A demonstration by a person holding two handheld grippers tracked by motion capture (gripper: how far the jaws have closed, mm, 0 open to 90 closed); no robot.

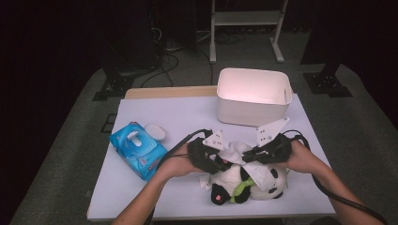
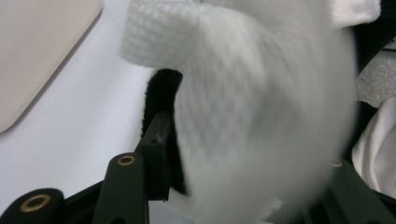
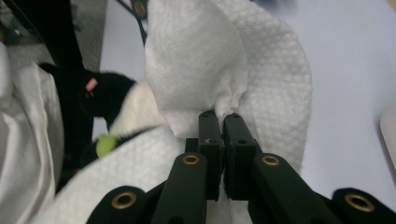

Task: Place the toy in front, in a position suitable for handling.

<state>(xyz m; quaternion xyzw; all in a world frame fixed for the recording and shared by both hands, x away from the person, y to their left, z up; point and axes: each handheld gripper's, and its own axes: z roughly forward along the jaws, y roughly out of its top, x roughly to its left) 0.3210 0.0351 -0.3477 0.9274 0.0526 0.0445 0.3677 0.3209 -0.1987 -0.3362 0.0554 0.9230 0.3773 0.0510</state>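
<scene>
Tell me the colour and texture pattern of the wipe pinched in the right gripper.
The wipe is white, embossed with a fine dotted weave; the right gripper view shows it best.

No word, number or brand can be read anywhere. The blue wipes pack [image 1: 137,149] at the near left of the tabletop [image 1: 155,112] carries a red-and-white printed patch on its near end, but its lettering is too small and blurred to make out.

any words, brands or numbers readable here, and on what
None can be read.
Blue wipes pack: a red strip of print on its front edge and some pale marks, all too small and blurred to read.
Toy panda, white wipe and white bin: no print visible.
</scene>
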